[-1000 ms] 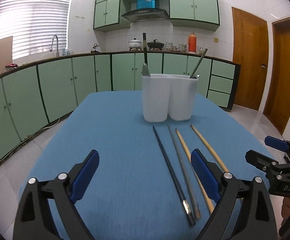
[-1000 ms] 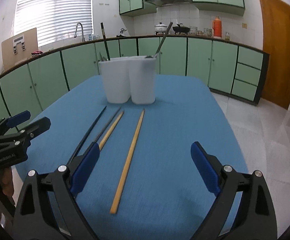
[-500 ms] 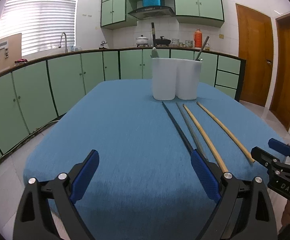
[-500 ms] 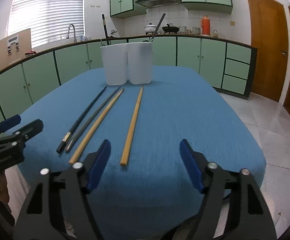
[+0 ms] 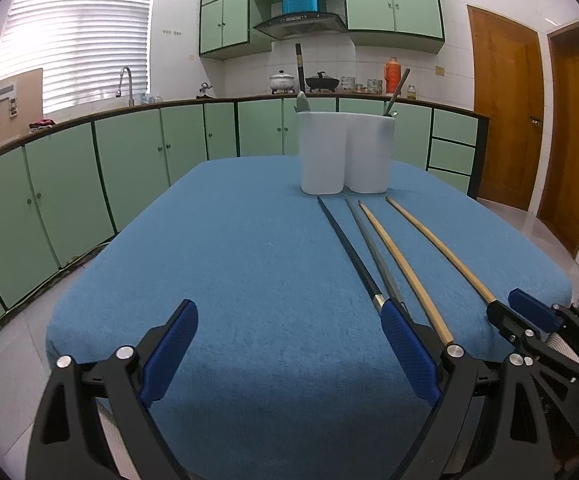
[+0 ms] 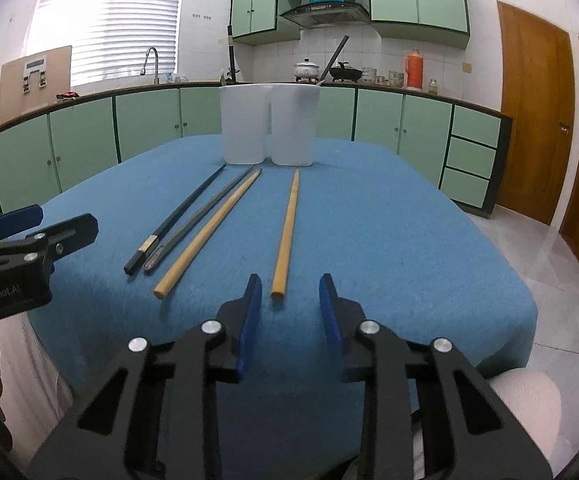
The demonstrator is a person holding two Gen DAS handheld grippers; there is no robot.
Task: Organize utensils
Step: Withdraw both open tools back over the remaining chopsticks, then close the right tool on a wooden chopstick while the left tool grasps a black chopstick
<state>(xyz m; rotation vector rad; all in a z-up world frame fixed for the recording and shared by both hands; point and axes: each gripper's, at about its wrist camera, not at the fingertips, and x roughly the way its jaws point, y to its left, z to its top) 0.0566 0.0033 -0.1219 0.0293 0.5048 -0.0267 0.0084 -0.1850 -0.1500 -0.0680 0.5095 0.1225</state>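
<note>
Four chopsticks lie side by side on the blue tablecloth (image 5: 229,264): a black one (image 6: 181,216), a grey metal one (image 6: 205,216) and two wooden ones (image 6: 213,228) (image 6: 287,232). Behind them stands a white two-cup holder (image 6: 267,124) with a dark handle (image 5: 299,76) and a grey handle (image 5: 397,88) sticking out. My right gripper (image 6: 289,282) is closing; the near tip of the right wooden chopstick lies between its pads, untouched. My left gripper (image 5: 289,312) is wide open and empty, its right finger (image 5: 405,344) covering the near ends of the black and grey chopsticks.
Both grippers hang at the table's near edge (image 6: 329,364). The right gripper (image 5: 505,308) shows at the left view's right side, the left gripper (image 6: 63,220) at the right view's left. Green cabinets (image 5: 137,160) run behind; brown doors (image 5: 505,112) stand right.
Both grippers have drawn back from the holder and sunk toward the table's near edge. The right jaws have narrowed from wide open to a small gap around the wooden chopstick's tip.
</note>
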